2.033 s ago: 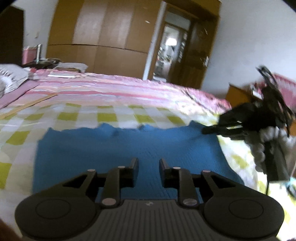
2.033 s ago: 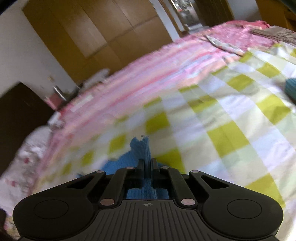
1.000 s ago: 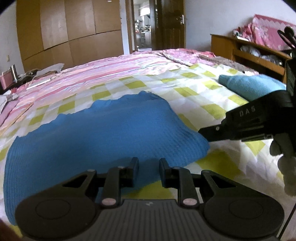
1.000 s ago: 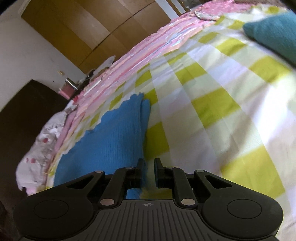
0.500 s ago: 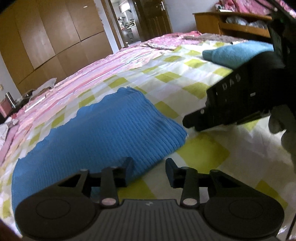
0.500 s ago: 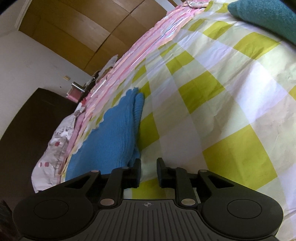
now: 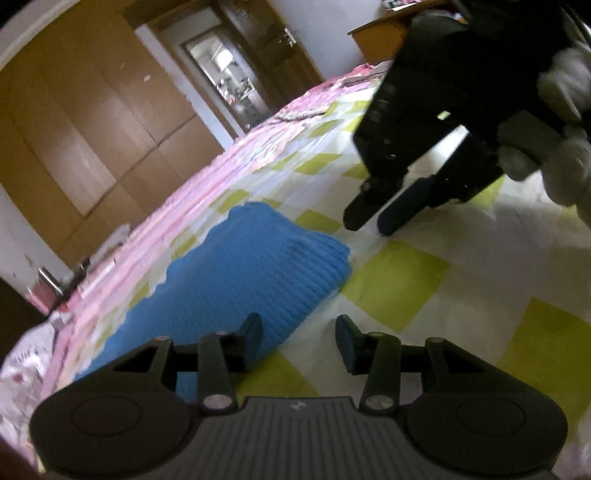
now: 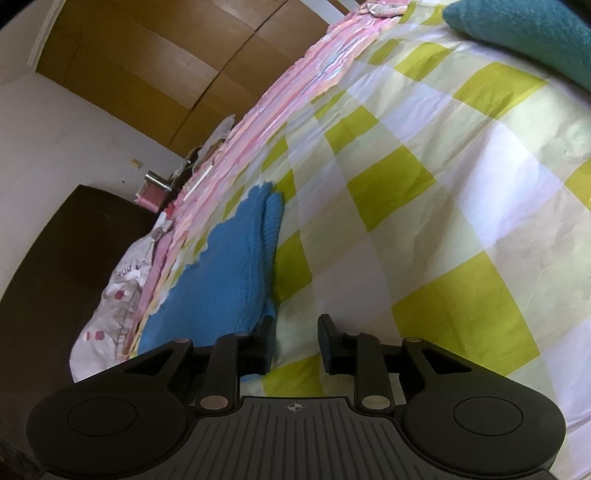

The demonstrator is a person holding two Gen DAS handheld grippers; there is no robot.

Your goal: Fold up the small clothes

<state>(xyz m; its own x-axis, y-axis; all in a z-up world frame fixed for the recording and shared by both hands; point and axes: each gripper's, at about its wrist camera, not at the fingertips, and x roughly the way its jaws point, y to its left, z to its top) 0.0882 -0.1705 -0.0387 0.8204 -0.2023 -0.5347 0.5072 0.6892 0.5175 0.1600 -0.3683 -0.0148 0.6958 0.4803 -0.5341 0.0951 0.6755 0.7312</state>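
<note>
Left wrist view: the left tool (image 7: 298, 339) hovers with fingers spread wide and empty over the checked bed (image 7: 413, 280), at the near edge of the folded blue knit (image 7: 236, 284). The right tool (image 7: 384, 218) hangs beyond the knit's corner, fingers parted.

Right wrist view: the right tool (image 8: 295, 341) stands wide and empty, its left finger just beside the knit (image 8: 225, 277). A teal cloth (image 8: 528, 33) lies well apart.

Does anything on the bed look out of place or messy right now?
Nothing stands out. The blue knit garment lies folded on the checked bedspread, its far edge wavy. Both hand-held grippers are open beside it.
</note>
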